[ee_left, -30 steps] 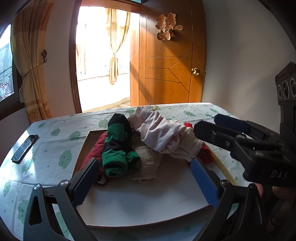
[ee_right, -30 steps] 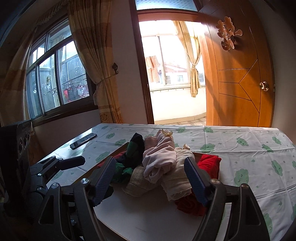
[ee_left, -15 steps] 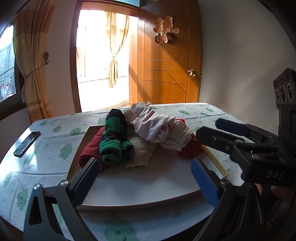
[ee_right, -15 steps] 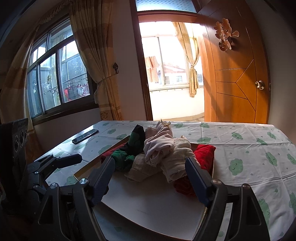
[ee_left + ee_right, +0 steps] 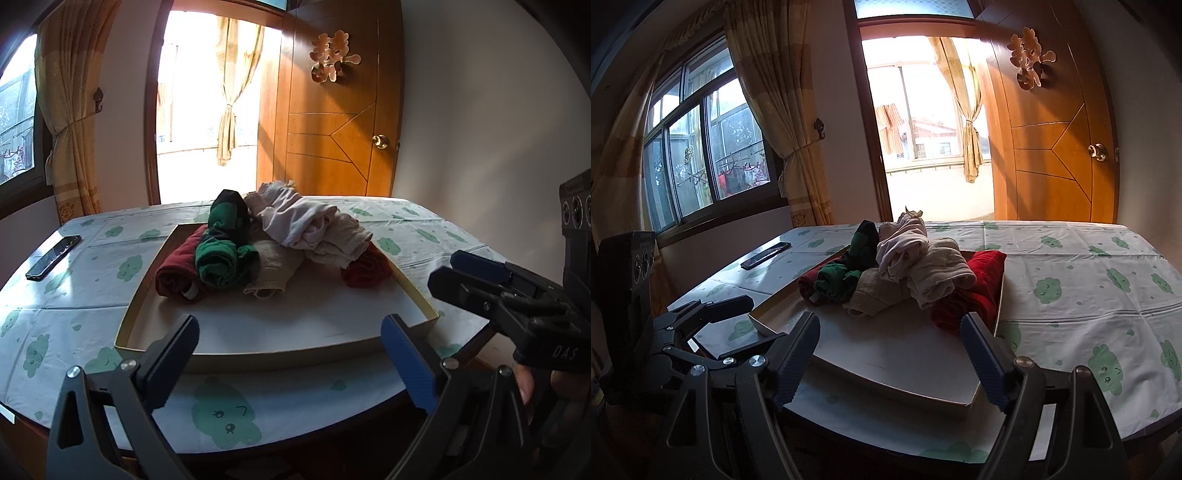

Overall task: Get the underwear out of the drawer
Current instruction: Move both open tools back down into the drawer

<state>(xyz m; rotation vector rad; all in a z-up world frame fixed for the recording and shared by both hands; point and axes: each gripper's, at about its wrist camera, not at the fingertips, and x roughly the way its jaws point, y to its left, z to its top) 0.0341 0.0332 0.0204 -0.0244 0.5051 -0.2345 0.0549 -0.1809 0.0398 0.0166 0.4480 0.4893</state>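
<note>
A shallow cream drawer (image 5: 280,356) lies on the table with a pile of rolled underwear at its far end: a dark red roll (image 5: 177,273), a green-and-black roll (image 5: 221,254), a beige piece (image 5: 273,269), a pink piece (image 5: 295,221), a cream piece (image 5: 343,240) and a red one (image 5: 369,267). My left gripper (image 5: 288,336) stands open at the drawer's near wall, empty. My right gripper (image 5: 890,325) is open too, near the drawer's (image 5: 886,384) front corner, short of the red roll (image 5: 979,284) and cream piece (image 5: 938,273). It shows at the right of the left wrist view as the right gripper (image 5: 476,273).
The table wears a white cloth with green cloud prints (image 5: 225,417). A black phone (image 5: 53,256) lies at its far left. The table's near edge sits just under both grippers. Behind stand a wooden door (image 5: 332,129), a bright doorway and a curtained window (image 5: 701,170).
Both grippers have drawn back from the pile and sunk a little, so the drawer's near wall and the table edge now show. Both stay open; the clothes have not moved.
</note>
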